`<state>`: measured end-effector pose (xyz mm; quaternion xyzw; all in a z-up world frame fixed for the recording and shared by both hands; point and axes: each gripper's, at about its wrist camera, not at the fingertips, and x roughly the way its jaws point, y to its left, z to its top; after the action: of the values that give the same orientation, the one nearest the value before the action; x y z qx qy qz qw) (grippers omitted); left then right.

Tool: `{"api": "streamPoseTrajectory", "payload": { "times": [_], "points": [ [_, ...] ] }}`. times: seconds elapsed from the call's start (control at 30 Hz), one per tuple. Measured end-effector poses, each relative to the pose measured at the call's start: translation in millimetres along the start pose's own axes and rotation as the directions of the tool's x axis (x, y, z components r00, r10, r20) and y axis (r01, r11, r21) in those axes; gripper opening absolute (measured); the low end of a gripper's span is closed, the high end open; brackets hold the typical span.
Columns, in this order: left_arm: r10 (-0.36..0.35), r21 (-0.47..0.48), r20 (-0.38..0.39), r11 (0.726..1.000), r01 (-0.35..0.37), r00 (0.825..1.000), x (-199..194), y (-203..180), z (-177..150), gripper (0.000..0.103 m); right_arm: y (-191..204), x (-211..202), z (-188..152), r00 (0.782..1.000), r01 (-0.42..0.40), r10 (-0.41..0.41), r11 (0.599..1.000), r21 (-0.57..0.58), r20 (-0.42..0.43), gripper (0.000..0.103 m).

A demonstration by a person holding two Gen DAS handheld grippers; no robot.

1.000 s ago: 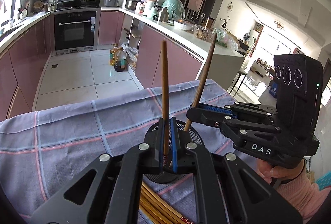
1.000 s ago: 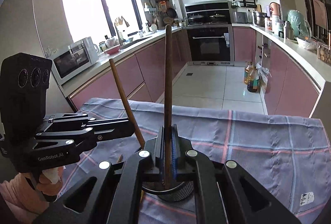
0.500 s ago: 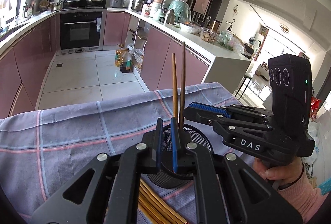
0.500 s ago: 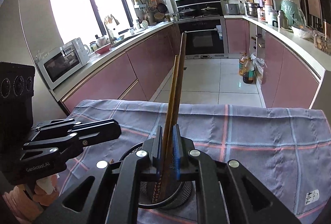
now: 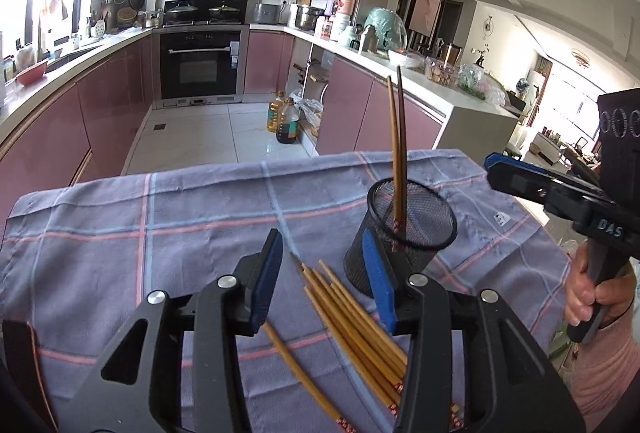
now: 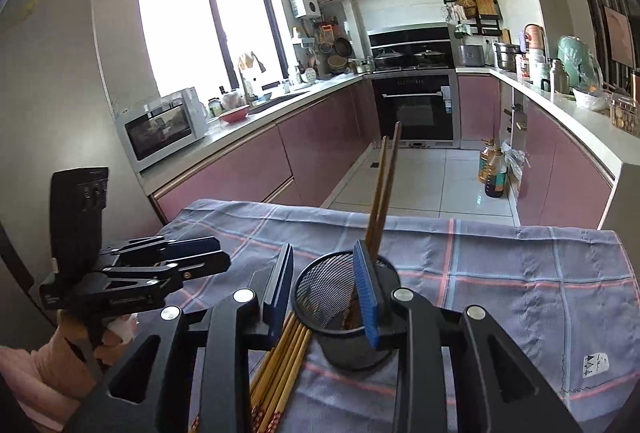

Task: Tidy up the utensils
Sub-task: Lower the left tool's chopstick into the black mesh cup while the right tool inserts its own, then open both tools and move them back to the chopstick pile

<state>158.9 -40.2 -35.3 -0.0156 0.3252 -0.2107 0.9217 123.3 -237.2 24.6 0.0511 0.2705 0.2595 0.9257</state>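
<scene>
A black mesh cup [image 5: 404, 233] [image 6: 340, 297] stands on the checked cloth with two brown chopsticks [image 5: 398, 153] [image 6: 382, 193] leaning upright in it. A bundle of several yellow-brown chopsticks [image 5: 352, 317] [image 6: 280, 361] lies on the cloth beside the cup. My left gripper [image 5: 326, 277] hovers over that bundle's tips, its jaws opening with nothing pressed between the pads. My right gripper [image 6: 326, 291] sits just in front of the cup, jaws opening too, and holds nothing. Each gripper shows in the other's view, the right [image 5: 560, 193], the left [image 6: 160, 265].
The table is covered by a grey-blue checked cloth [image 5: 140, 233] [image 6: 520, 273] that hangs over the far edge. Beyond it lie a tiled kitchen floor with oil bottles [image 5: 284, 121], pink cabinets and an oven [image 5: 200, 69]. A hand in a pink sleeve [image 5: 600, 353] holds the right gripper.
Both grippers let go of their chopsticks, which now stand together in the cup. Both jaws opened, and the left gripper drew back and left over the bundle on the cloth.
</scene>
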Motion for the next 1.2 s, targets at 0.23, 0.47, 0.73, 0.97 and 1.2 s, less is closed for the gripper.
{"api": "streamPoseTrajectory", "payload": {
  "times": [0.23, 0.47, 0.73, 0.97, 1.2],
  "points": [
    [0.025, -0.005, -0.136, 1.0, -0.026, 0.99, 15, 11, -61, 0.042, 13, 30, -50, 0.987, -0.031, 0.035, 0.999, 0.026, -0.155, 0.03],
    [0.027, -0.033, -0.215, 0.999, -0.035, 0.976, 26, 13, -92, 0.042, 16, 64, -84, 0.962, 0.003, 0.009, 0.999, 0.043, -0.275, 0.03],
    [0.038, -0.031, -0.249, 0.998, -0.047, 0.968, 33, 10, -99, 0.041, 23, 77, -100, 0.95, 0.041, -0.03, 0.999, 0.03, -0.311, 0.03],
    [0.036, -0.035, -0.263, 0.998, -0.047, 0.964, 38, 12, -100, 0.04, 24, 81, -104, 0.944, 0.075, -0.064, 0.997, 0.022, -0.324, 0.029],
    [0.058, -0.008, -0.274, 0.998, -0.063, 0.96, 41, 12, -100, 0.029, 24, 83, -104, 0.939, 0.097, -0.091, 0.995, 0.003, -0.333, 0.028]
  ]
}}
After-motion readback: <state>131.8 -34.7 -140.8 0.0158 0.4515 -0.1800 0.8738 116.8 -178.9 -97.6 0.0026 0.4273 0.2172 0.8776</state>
